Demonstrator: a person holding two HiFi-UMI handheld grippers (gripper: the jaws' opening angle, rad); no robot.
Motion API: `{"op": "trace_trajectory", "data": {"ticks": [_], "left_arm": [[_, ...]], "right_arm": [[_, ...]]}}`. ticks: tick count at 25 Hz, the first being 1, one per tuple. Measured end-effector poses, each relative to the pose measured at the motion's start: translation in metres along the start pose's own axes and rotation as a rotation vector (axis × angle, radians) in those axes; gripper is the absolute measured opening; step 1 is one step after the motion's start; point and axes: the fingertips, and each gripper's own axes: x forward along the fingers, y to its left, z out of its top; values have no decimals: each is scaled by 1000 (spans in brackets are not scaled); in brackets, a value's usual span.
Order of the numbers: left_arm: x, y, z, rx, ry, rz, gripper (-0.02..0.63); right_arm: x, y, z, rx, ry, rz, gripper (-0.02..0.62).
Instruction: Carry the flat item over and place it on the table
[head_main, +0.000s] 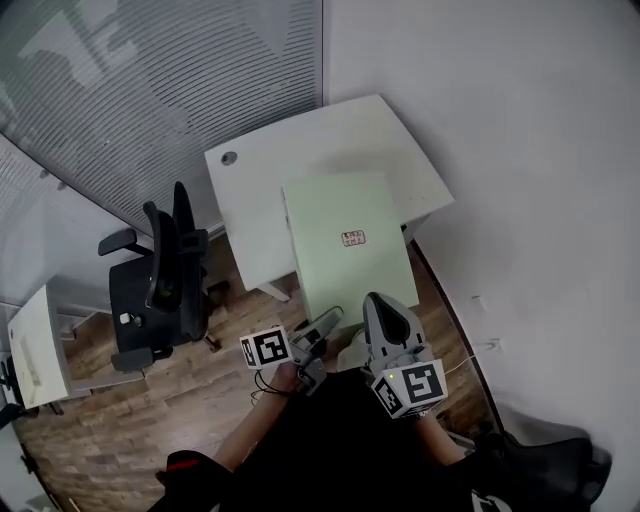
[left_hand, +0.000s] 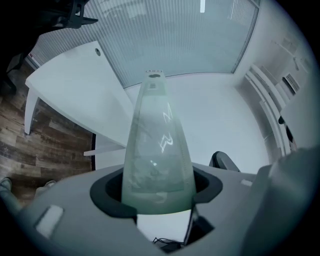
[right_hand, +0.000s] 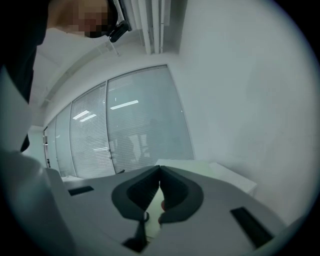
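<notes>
Panel (head_main: 345, 270), pale green and flat, is hanging level just ahead of both sets of fingers, its far end already reaching over the near edge of the white table (head_main: 290, 150). The left gripper (head_main: 325, 322) is clamping it with jaws standing wide, the panel filling the gap between the pads. The right gripper (head_main: 385, 305) is pinching with jaws nearly touching, seemingly on a thin edge of the panel.

The carrying step looks nearly done. Next, the panel is needing to go further past the fingers over the tabletop, then down flat before both grips let go.

The near edge is hiding under the grippers, so the right pinch is hard to confirm.
</notes>
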Motion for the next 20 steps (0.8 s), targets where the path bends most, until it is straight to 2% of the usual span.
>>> {"op": "trace_trajectory", "data": {"ticks": [12, 20], "left_arm": [[49, 12, 12, -36, -217, 67, 281], [62, 25, 12, -40, -292, 102, 281]], "right_arm": [[27, -51, 4, -32, 53, 213, 2], [35, -67, 3, -55, 75, 296, 2]]}}
